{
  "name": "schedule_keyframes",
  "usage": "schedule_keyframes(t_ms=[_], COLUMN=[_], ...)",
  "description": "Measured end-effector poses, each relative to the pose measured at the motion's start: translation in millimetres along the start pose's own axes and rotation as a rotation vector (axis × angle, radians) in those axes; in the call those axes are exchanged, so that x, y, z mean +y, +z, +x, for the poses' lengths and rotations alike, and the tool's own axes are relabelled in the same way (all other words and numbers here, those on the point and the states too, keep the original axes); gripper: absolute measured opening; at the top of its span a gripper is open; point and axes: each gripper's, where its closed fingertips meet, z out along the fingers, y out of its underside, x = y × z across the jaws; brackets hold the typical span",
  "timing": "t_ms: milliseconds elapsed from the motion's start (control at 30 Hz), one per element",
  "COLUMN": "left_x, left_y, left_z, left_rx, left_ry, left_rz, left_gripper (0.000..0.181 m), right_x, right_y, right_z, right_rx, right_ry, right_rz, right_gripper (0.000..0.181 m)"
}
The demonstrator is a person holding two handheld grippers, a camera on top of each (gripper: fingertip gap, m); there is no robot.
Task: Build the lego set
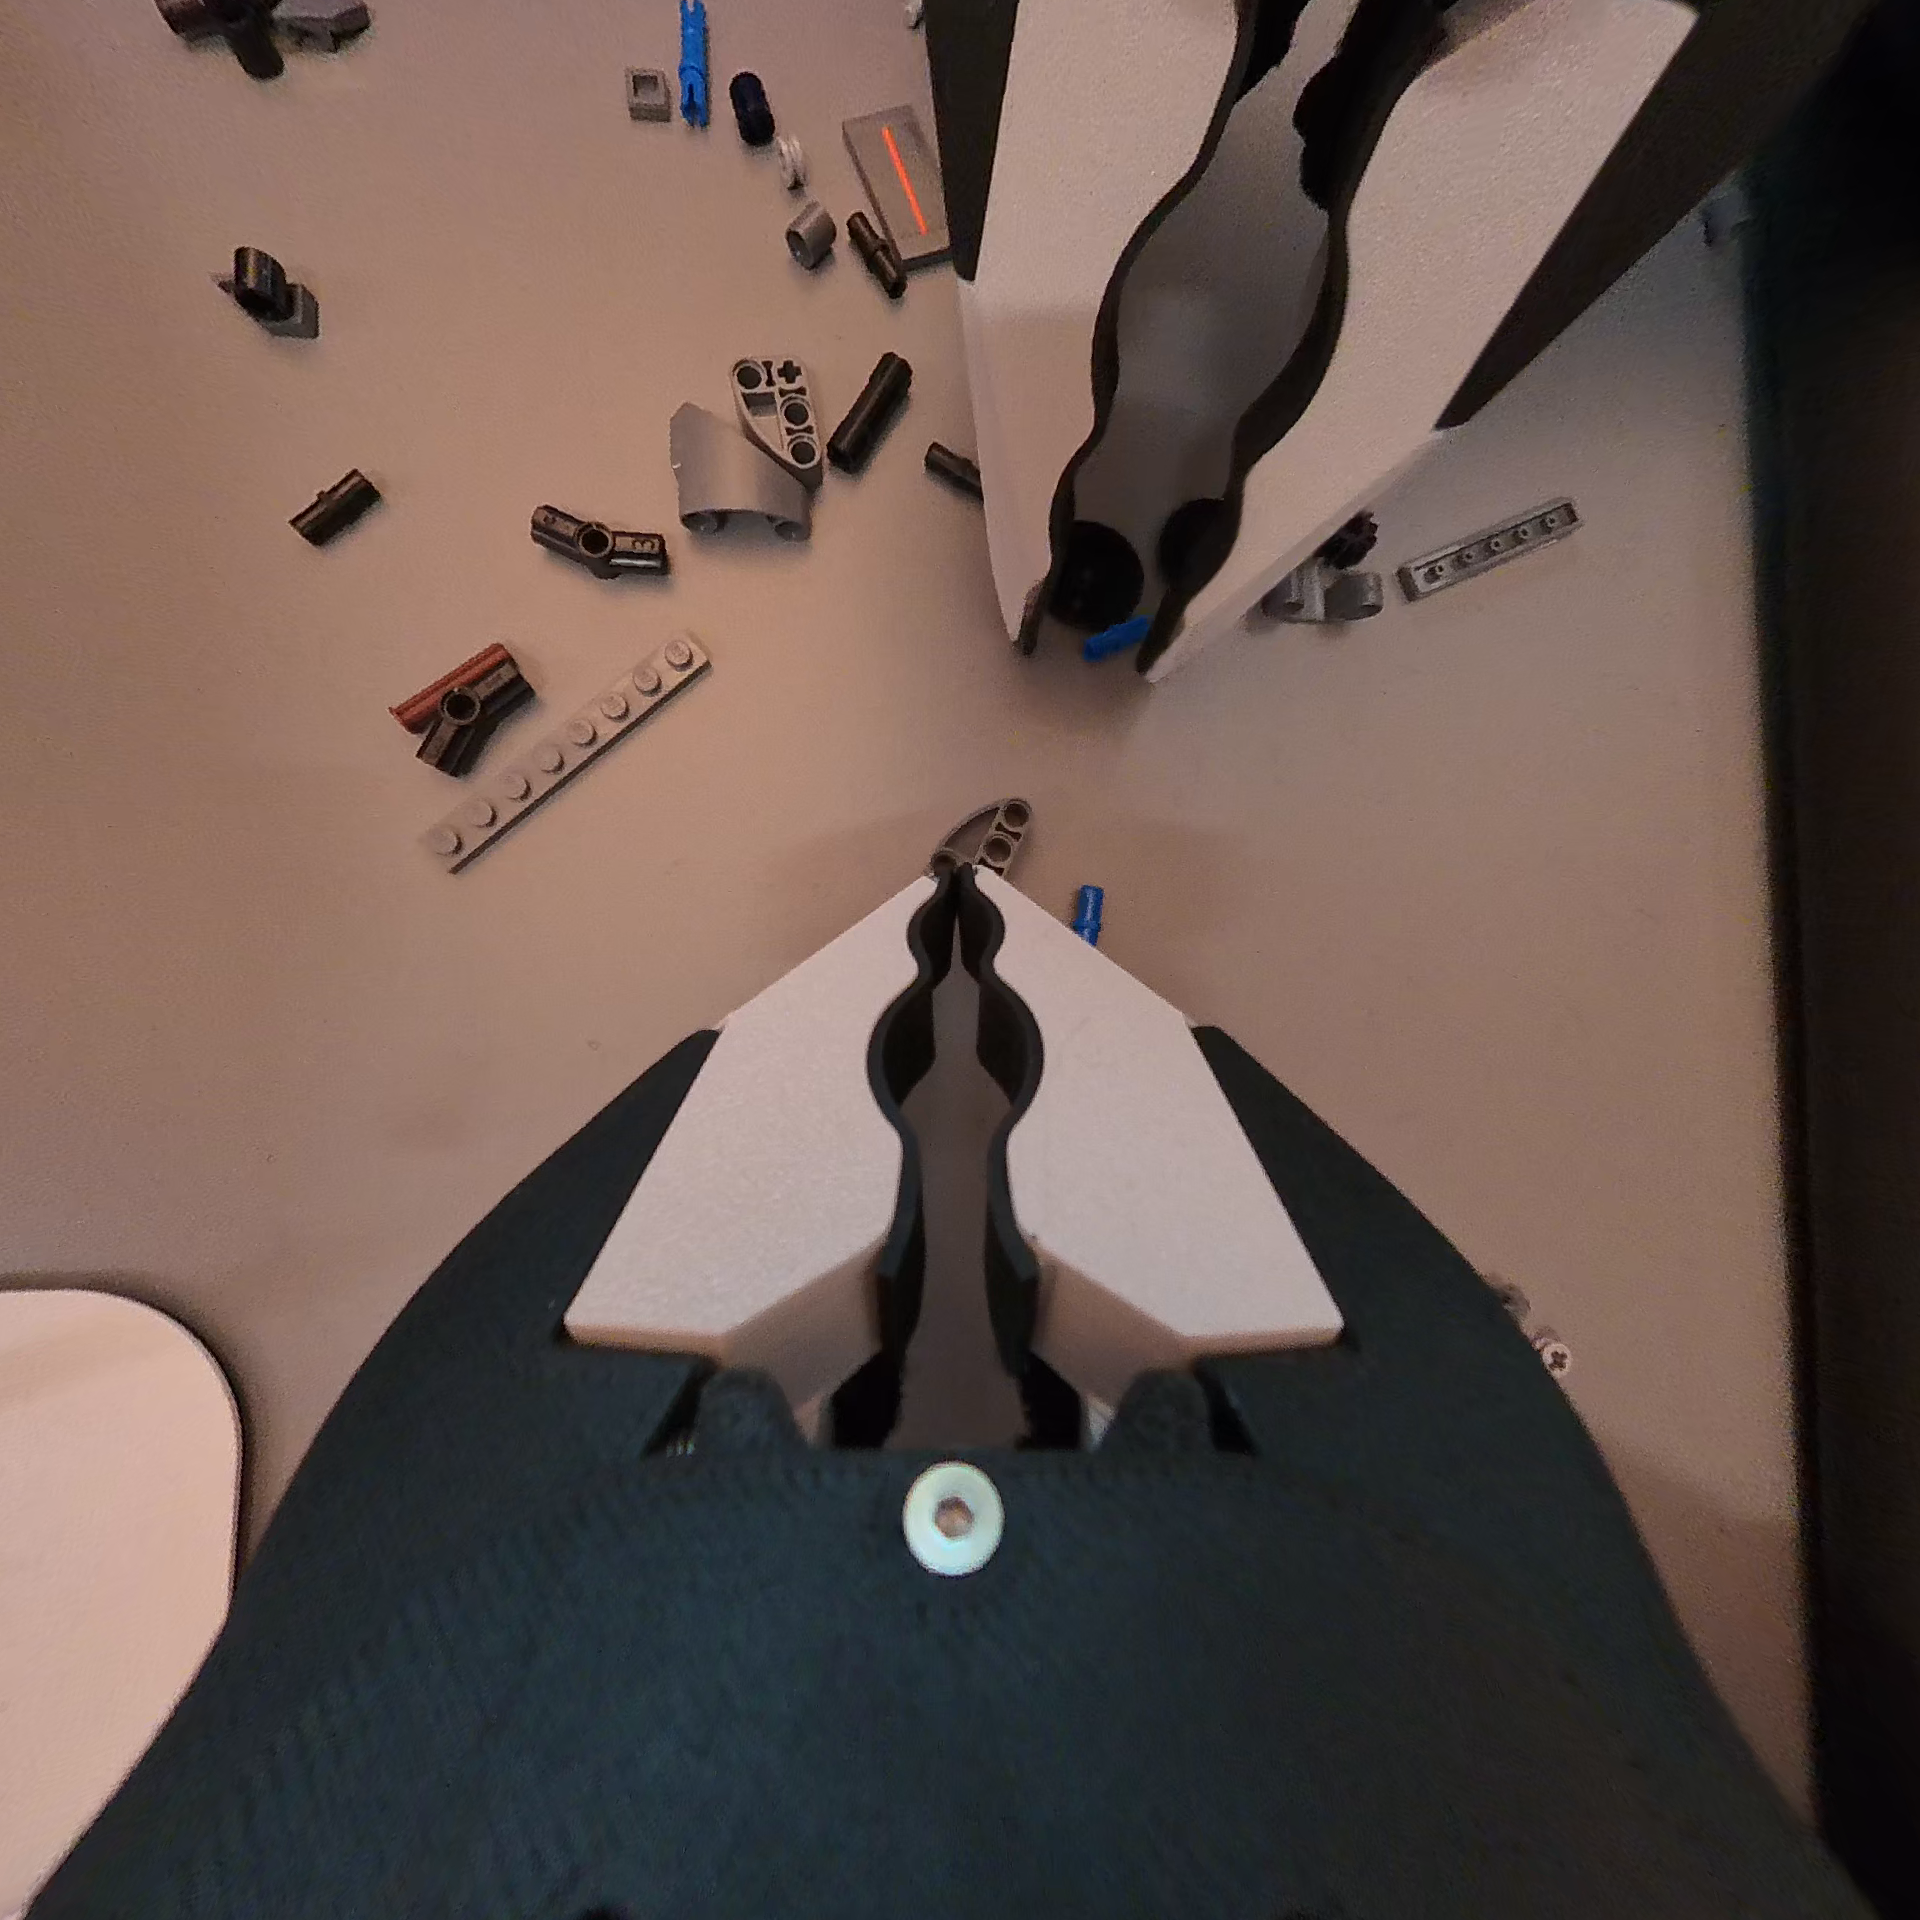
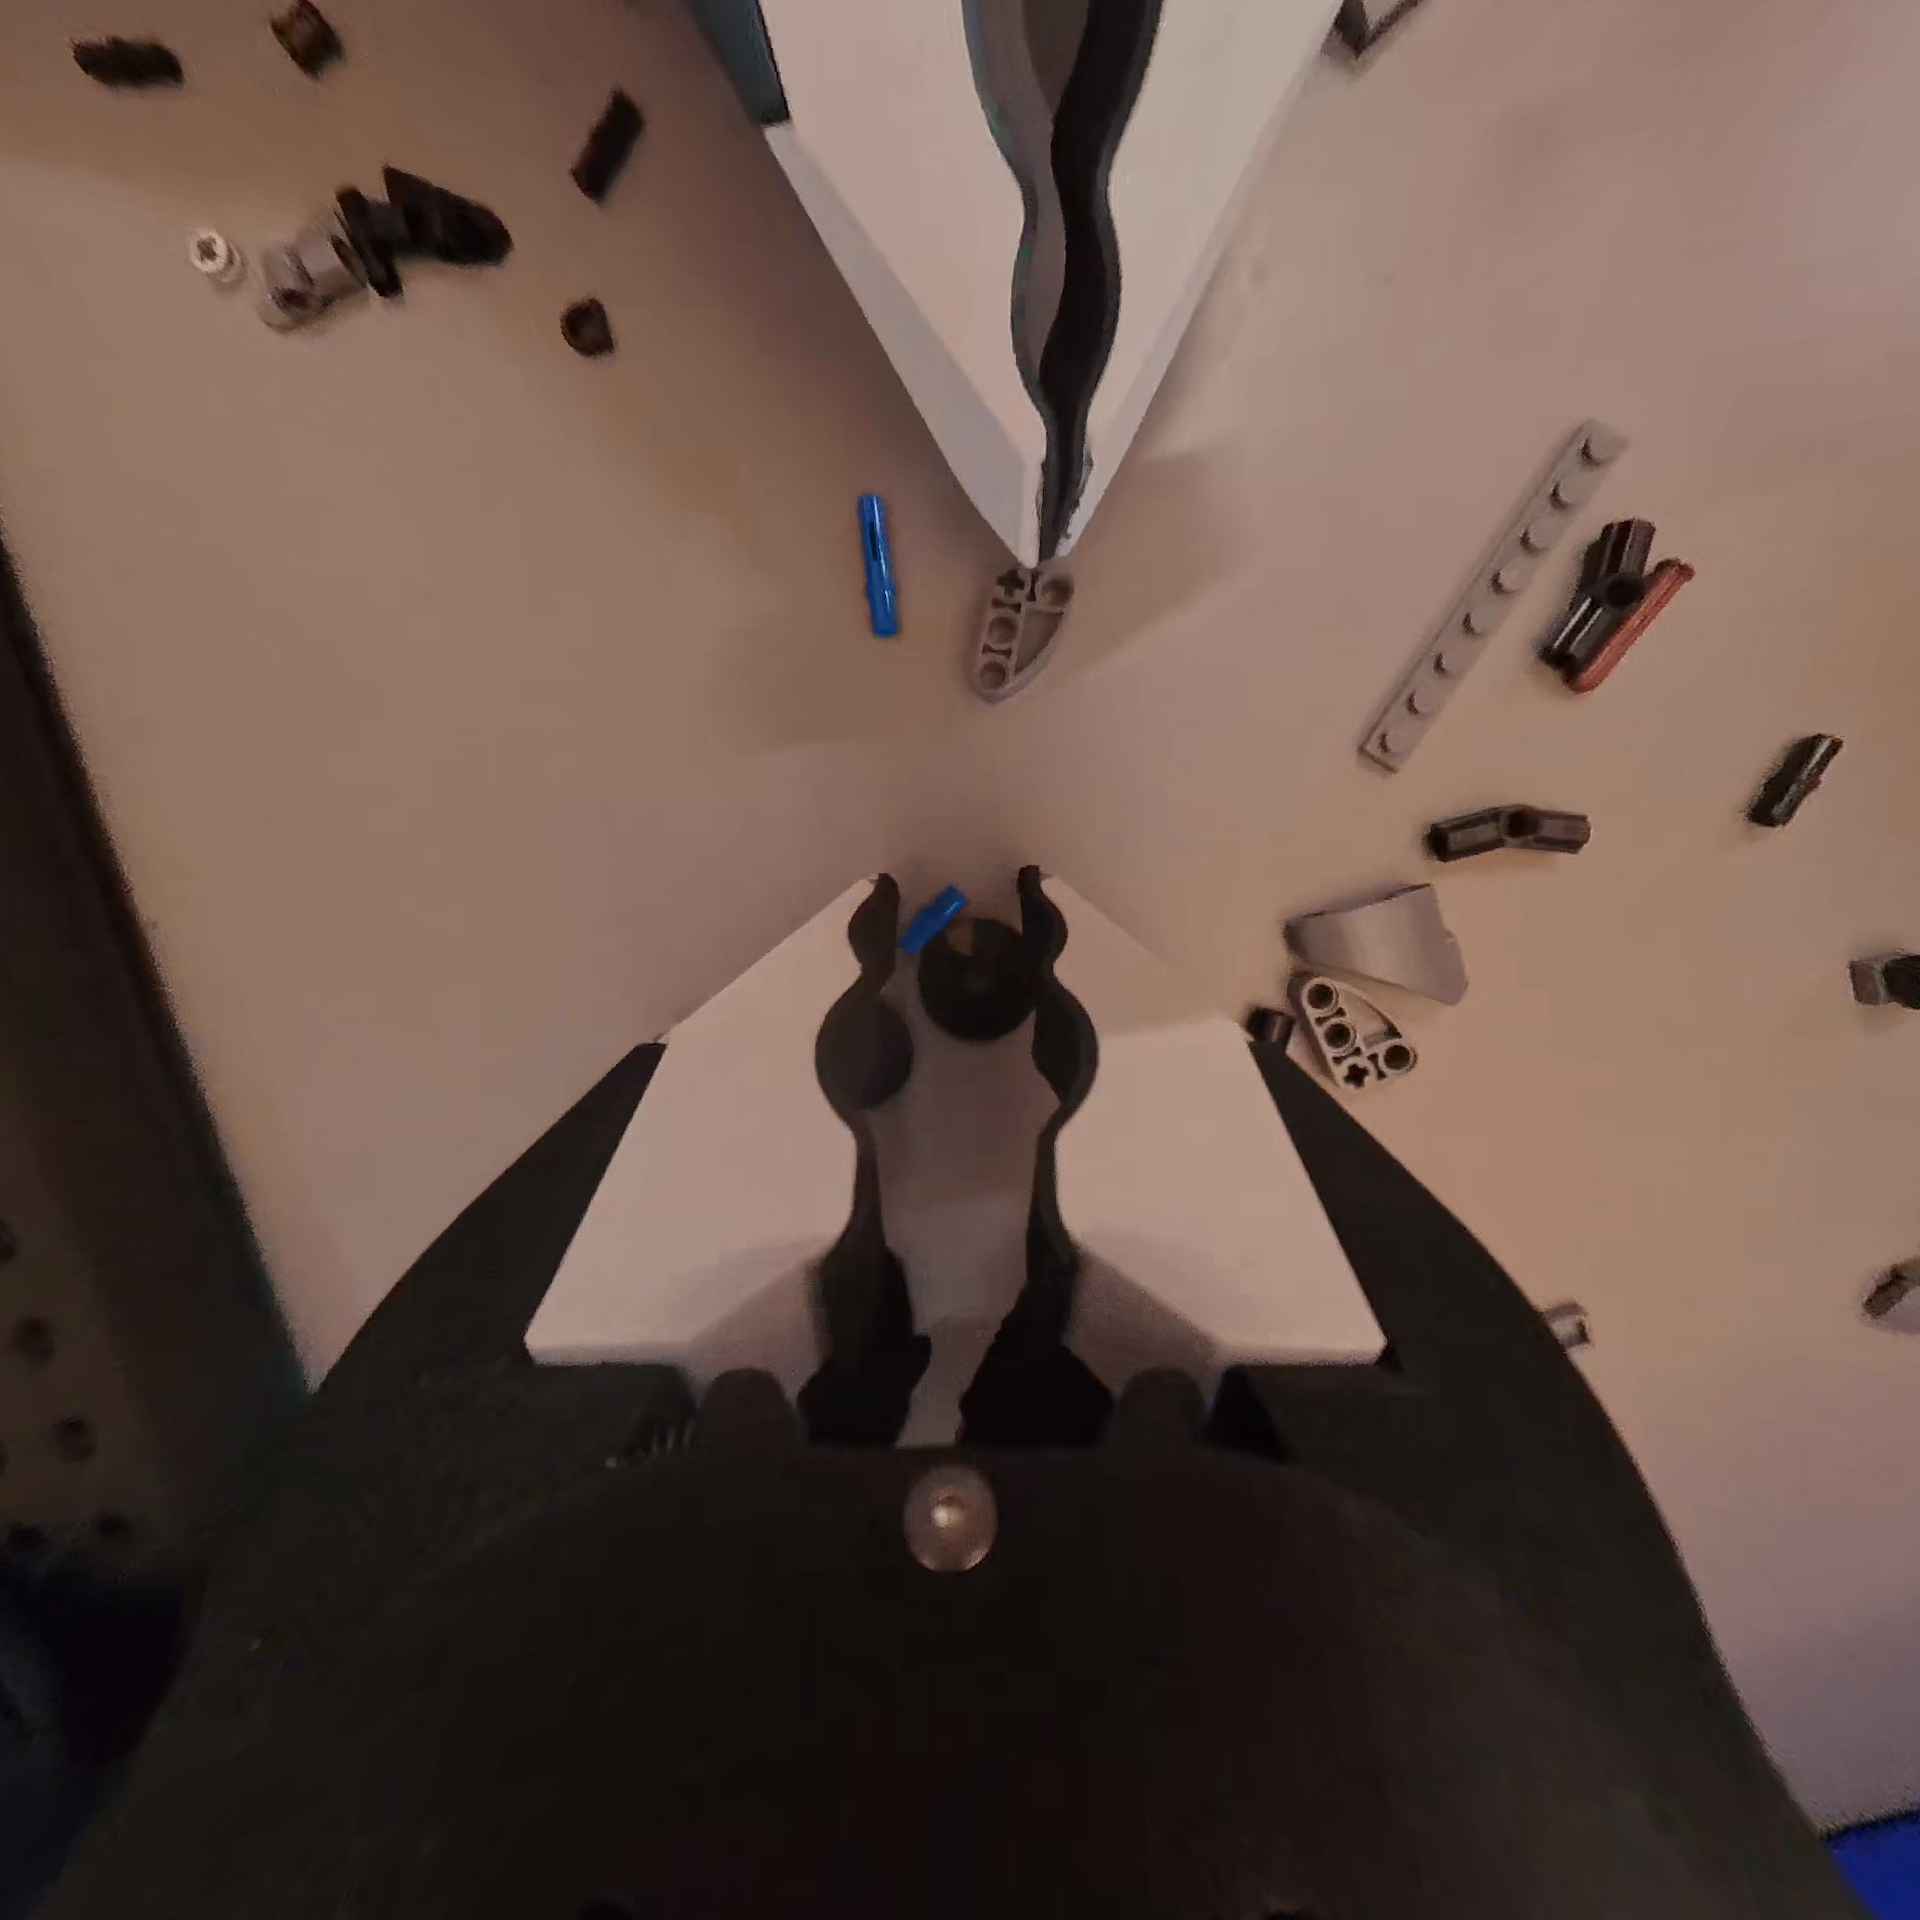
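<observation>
Claws faced each other low over the pale table, loose lego pieces scattered about. Left claw had its tips pinched narrow on one end of a small grey curved liftarm, the rest of the piece jutting out beyond the tips. A blue pin lay on the table just beside that liftarm. Right claw stood partly parted, a black round piece with a short blue pin sitting between its fingers; whether both fingers pressed it I could not tell. Off to one side lay a long grey studded plate, a dark angled connector touching a reddish-brown piece, a grey curved panel, and a second grey liftarm.
</observation>
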Motion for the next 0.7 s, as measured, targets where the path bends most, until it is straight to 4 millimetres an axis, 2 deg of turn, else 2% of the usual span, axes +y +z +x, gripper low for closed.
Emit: schedule_keyframes(t_ms=[133, 200, 433, 600, 700], left_x=[0.9, 1.6, -1.2, 1.4, 2.6], left_y=[0.6, 1.1, -1.3, -0.1, 1.3], left_z=[-0.2, 0.3, -1.4, -1.6, -1.8], left_rx=[0.001, 0.004, -0.009, -0.006, -0.006], left_ry=[-0.002, -0.001, 0.002, -0.001, -0.001], left_rz=[-0.003, -0.005, 0.010, -0.001, -0.008], left_gripper=[0.000, 0.000, 0.000, 0.000, 0.000], right_x=[0.9, 2.7, -3.9, 12.6, 14.7], right_y=[0.5, 0.5, -5.9, -7.1, -9.2], right_z=[1.7, 0.8, 2.1, 11.7, 11.6], right_rx=[0.011, -0.002, -0.017, 0.011, 0.004], right_ry=[0.001, 0.003, 0.032, 0.088, 0.088], right_rz=[-0.004, -0.007, 0.053, 0.002, 0.004], right_gripper=[0.013, 0.000, 0.001, 0.012, 0.015])
